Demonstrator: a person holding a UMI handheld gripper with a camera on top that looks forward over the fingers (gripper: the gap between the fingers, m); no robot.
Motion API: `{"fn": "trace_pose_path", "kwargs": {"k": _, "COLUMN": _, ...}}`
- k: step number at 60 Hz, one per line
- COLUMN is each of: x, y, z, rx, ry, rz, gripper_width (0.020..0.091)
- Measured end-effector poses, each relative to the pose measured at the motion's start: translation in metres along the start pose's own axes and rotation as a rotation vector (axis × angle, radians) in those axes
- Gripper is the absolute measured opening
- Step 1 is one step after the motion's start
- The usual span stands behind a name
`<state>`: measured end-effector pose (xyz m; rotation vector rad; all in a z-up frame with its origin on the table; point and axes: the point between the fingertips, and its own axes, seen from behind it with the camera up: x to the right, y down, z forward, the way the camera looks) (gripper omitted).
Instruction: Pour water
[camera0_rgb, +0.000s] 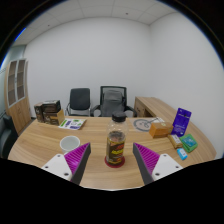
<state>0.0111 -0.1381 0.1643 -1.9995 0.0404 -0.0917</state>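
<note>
The tongs (110, 160) are spread wide, their two purple-padded fingers (75, 158) apart and gripping nothing. Just ahead of them, roughly centred on the gap but not yet between the pads, a labelled jar (116, 147) stands on the curved wooden surface (105, 178). It looks like a clear jar with a dark band and a reddish label, though its contents and whether it has a lid are hard to tell from here.

The jar stands upright, its long axis vertical, mouth pointing up; it does not lean to either side as far as can be seen.

The step in hand seems to be the approach for the grasp. To do it well, bring the tongs straight forward, keeping the jar centred so both pads meet its sides together, and take it around the middle of the body rather than near the top, so it stays stable when tipped later. Close evenly; a one-sided touch could push it across the surface.

A white bowl (69, 143) sits to the left of the jar, a likely receiver for the water. Further back stand two office chairs (96, 101), some books (71, 123), and a purple box (181, 122) off to the right.
</note>
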Motion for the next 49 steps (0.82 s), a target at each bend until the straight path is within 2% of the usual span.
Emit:
{"fn": "trace_pose_path", "kwargs": {"k": 14, "x": -0.044, "y": 0.011, "z": -0.149, "rx": -0.050, "ry": 0.012, "rz": 0.016, "gripper_width": 0.0856}}
{"fn": "trace_pose_path", "kwargs": {"k": 23, "x": -0.063, "y": 0.023, "z": -0.217, "rx": -0.076, "ry": 0.022, "rz": 0.034, "gripper_width": 0.0854}}
{"fn": "trace_pose_path", "kwargs": {"k": 39, "x": -0.070, "y": 0.041, "z": -0.266, "rx": -0.100, "ry": 0.049, "rz": 0.021, "gripper_width": 0.0854}}
{"fn": "trace_pose_path", "kwargs": {"k": 49, "x": -0.070, "y": 0.035, "z": -0.274, "rx": -0.088, "ry": 0.058, "rz": 0.027, "gripper_width": 0.0857}}
